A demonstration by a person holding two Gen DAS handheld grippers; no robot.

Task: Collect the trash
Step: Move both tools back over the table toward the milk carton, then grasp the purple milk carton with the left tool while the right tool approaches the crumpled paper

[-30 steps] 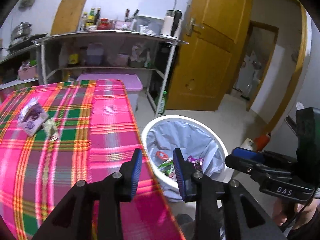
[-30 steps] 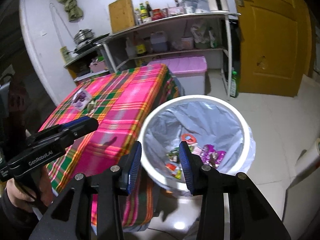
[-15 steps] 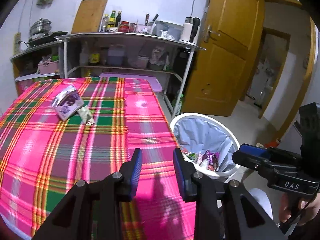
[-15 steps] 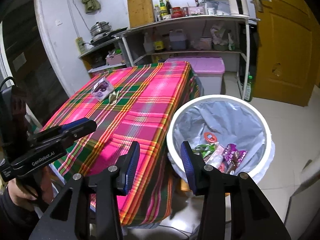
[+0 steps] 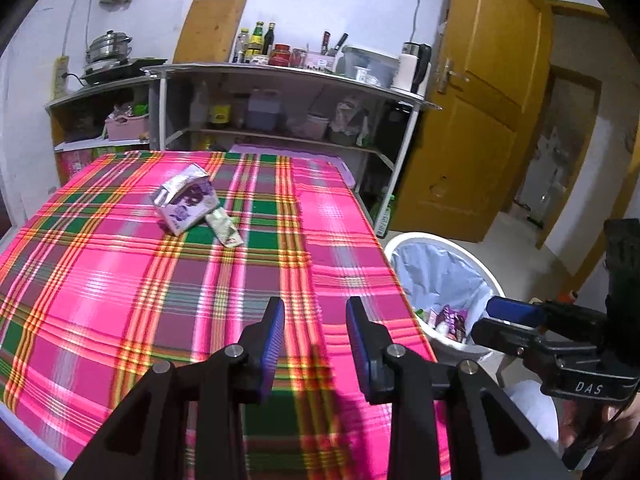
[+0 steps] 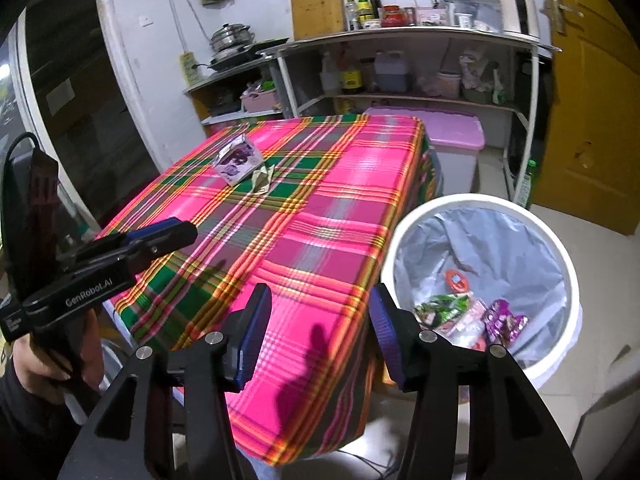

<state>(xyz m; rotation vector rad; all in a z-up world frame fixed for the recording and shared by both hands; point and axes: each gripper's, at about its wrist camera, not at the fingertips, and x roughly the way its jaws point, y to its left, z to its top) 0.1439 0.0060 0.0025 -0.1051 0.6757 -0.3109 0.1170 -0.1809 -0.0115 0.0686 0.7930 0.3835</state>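
A purple and white carton [image 5: 186, 202] lies on the pink plaid tablecloth [image 5: 120, 280] at the far side, with a crumpled green wrapper [image 5: 224, 227] touching its right. Both also show in the right wrist view: the carton [image 6: 238, 159] and the wrapper [image 6: 263, 177]. A white bin [image 6: 560, 248] lined with a grey bag stands right of the table and holds several wrappers; it also shows in the left wrist view [image 5: 404, 242]. My left gripper [image 5: 315, 338] is open and empty over the table's near edge. My right gripper [image 6: 318, 330] is open and empty over the table's corner beside the bin.
A metal shelf unit [image 5: 280, 76] with bottles, jars and a cutting board stands behind the table. A pink-lidded box [image 6: 448, 130] sits under it. A wooden door [image 5: 480, 120] is at the right. A green bottle [image 6: 528, 184] stands on the floor by the shelf leg.
Both grippers have pulled back from over the bin and swung left toward the table. The right gripper's jaws have opened wider. The carton and wrapper now appear closer to centre.
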